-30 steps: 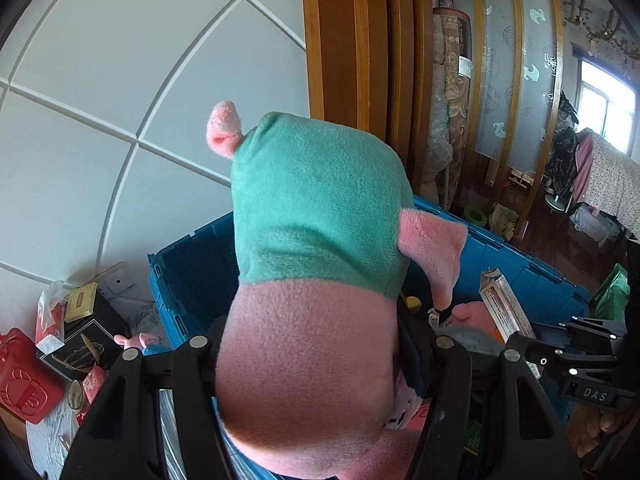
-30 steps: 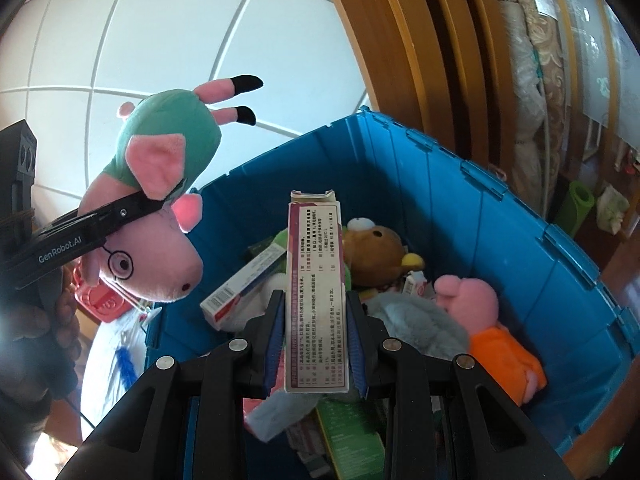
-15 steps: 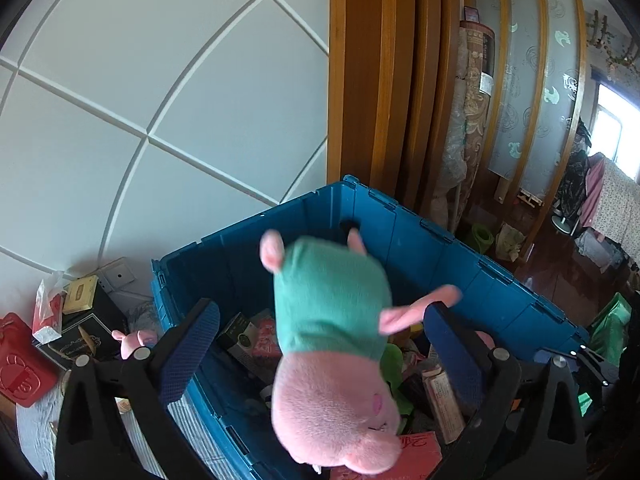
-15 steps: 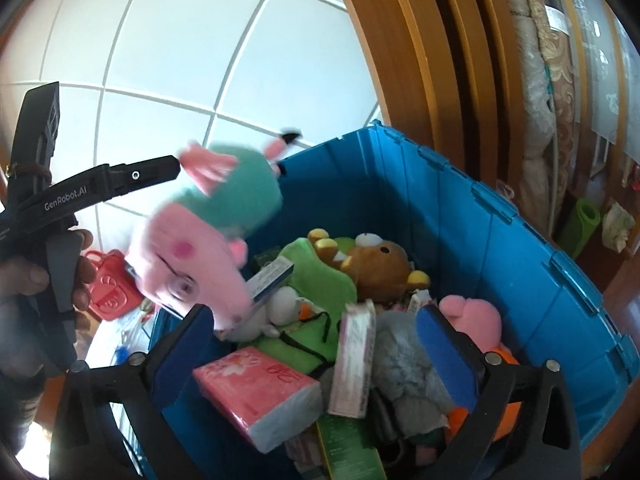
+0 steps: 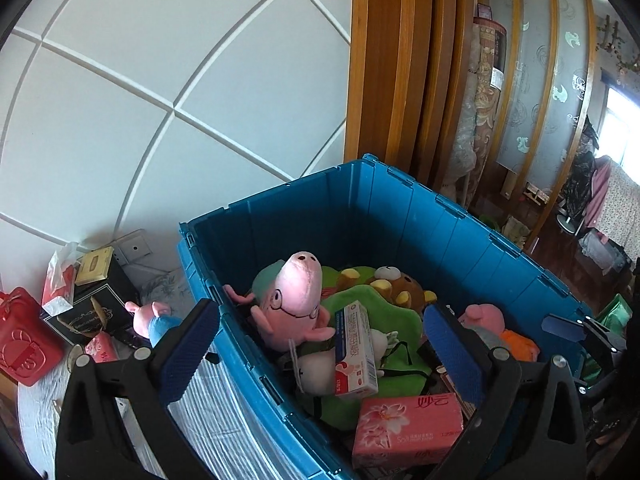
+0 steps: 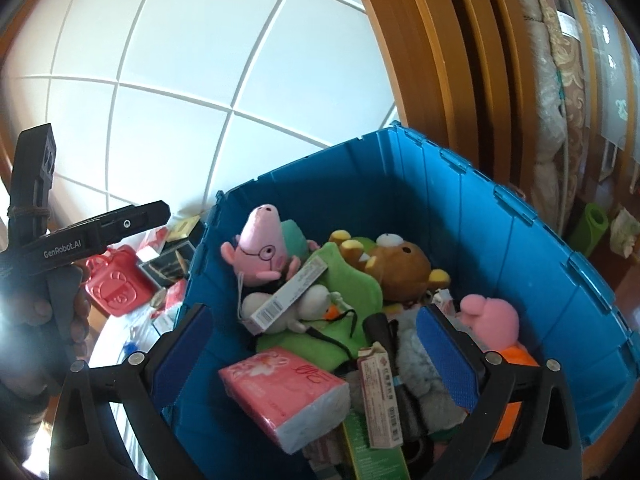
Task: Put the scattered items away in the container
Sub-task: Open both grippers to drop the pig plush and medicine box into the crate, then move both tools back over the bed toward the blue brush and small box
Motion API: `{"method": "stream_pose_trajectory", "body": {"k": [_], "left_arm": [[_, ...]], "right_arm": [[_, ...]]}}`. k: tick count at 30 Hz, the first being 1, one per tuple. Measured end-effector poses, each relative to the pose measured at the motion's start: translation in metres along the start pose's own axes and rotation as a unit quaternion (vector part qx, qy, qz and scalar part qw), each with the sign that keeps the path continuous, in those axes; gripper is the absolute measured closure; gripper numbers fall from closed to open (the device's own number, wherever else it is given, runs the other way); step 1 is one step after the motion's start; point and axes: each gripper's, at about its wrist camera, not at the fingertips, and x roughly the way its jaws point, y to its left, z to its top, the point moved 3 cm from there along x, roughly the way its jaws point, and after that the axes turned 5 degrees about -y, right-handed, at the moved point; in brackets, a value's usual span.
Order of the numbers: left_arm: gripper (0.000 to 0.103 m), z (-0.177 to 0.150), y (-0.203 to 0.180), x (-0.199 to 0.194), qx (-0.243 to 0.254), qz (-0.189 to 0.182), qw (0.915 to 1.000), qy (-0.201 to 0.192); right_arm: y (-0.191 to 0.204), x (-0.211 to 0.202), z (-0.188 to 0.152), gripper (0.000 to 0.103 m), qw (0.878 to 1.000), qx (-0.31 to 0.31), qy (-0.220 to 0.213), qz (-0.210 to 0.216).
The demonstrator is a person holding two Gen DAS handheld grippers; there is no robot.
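White panelled wall and wood door frame behind; blue bin [image 5: 400, 216] stands against them, full of toys and boxes. Left gripper [image 5: 320, 356] hangs over the bin's near-left rim, jaws spread wide, nothing between the pads. Pig plush [image 5: 292, 304] lies in the bin's left rear corner, just ahead of the left gripper and apart from it, snout pointing up, long axis roughly upright and leaning on the left wall. Toothpaste box [image 5: 354, 350] lies beside it on a green plush [image 5: 384, 316], long axis running near to far. Right gripper [image 6: 316, 364] hangs over the bin's near edge, jaws fully apart, empty. Medicine box [image 6: 378, 396] lies below and between its fingers, not touched, long axis near to far, torn end away. Pink tissue pack [image 6: 284, 392] lies near the near-left corner. Bear [image 6: 400, 268] and a second pig [image 6: 490, 320] lie toward the right wall. Red case [image 5: 24, 344] and small boxes lie outside, left of the bin.
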Motion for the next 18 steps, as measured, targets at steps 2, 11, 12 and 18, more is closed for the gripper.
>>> {"method": "stream_pose_trajectory", "body": {"k": [2,11,12,18], "left_arm": [[0.0,-0.004,0.005,-0.007,-0.001,0.004,1.0,-0.002],[0.0,-0.018,0.039,-0.039,-0.019,0.024,0.9995,-0.012],[0.0,-0.021,0.043,-0.042,-0.021,0.026,0.9994,-0.012],[0.0,-0.035,0.066,-0.061,-0.035,0.032,0.9988,-0.015]], "right_arm": [[0.008,-0.002,-0.001,0.0,1.0,-0.004,0.0,0.003],[0.048,-0.012,-0.001,0.0,1.0,-0.025,-0.003,0.013],[0.054,-0.012,-0.002,0.0,1.0,-0.027,-0.002,0.015],[0.085,-0.016,-0.007,0.0,0.999,-0.041,-0.002,0.02]]}}
